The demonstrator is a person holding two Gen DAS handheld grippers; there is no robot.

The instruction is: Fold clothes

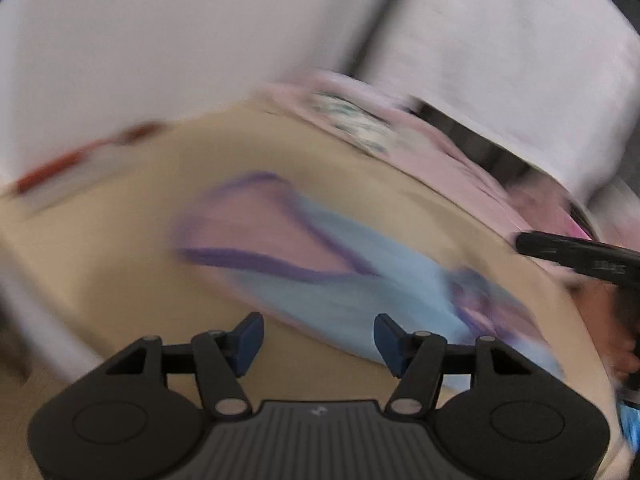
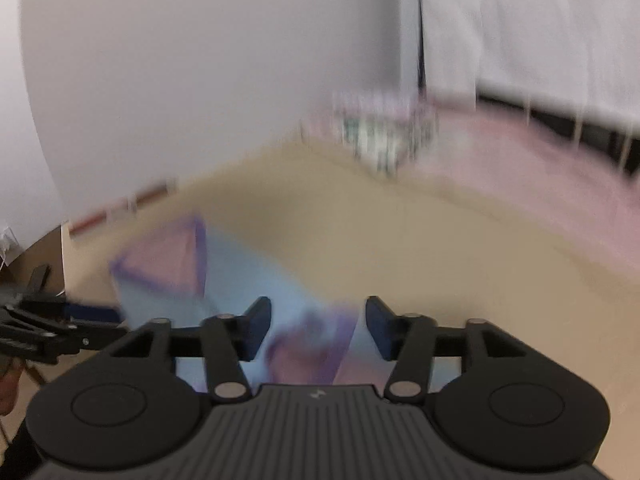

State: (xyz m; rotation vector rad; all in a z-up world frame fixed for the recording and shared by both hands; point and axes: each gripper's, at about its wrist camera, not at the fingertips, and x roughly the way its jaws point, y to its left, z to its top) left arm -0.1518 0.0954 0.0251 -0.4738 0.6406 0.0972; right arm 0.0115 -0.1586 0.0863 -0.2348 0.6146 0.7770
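Both views motion-blurred. Blue garment (image 1: 352, 292) with purple trim lies on the tan table (image 1: 120, 264), long axis running from far-left down to near-right in your left view. Your left gripper (image 1: 318, 340) is spread, empty, above its near edge. Your right gripper (image 2: 318, 328) is also spread and empty, over the purple-patterned end (image 2: 312, 344). Whether the garment is folded can't be told through the blur.

Light blue garment (image 1: 360, 292) with purple trim and pink panels lies crumpled and spread flat on the tan desk (image 1: 120, 240), blurred, while pink clothes (image 1: 440, 152) sit heaped at the far edge
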